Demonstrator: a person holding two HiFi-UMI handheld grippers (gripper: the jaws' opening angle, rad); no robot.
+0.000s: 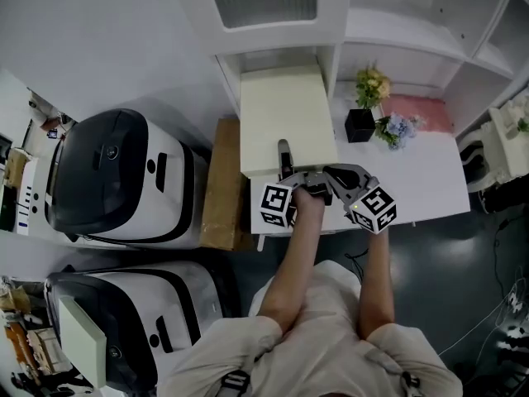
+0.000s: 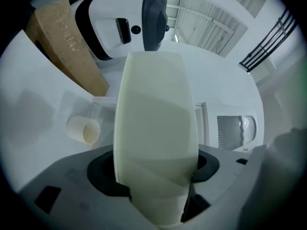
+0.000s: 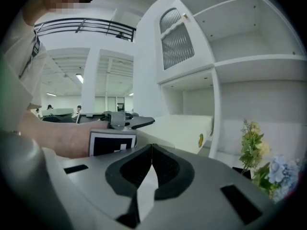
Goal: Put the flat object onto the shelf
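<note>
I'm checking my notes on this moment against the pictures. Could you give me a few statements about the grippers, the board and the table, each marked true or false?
1. The left gripper is clamped on the cream board. True.
2. The right gripper grips the board too. False: its jaws are together with nothing between them, and it is beside the left gripper.
3. A black pot with yellow flowers stands on the white table, to the right of the board. True.
4. The cardboard box lies on top of the board. False: it is off to the board's left, lower down.
</note>
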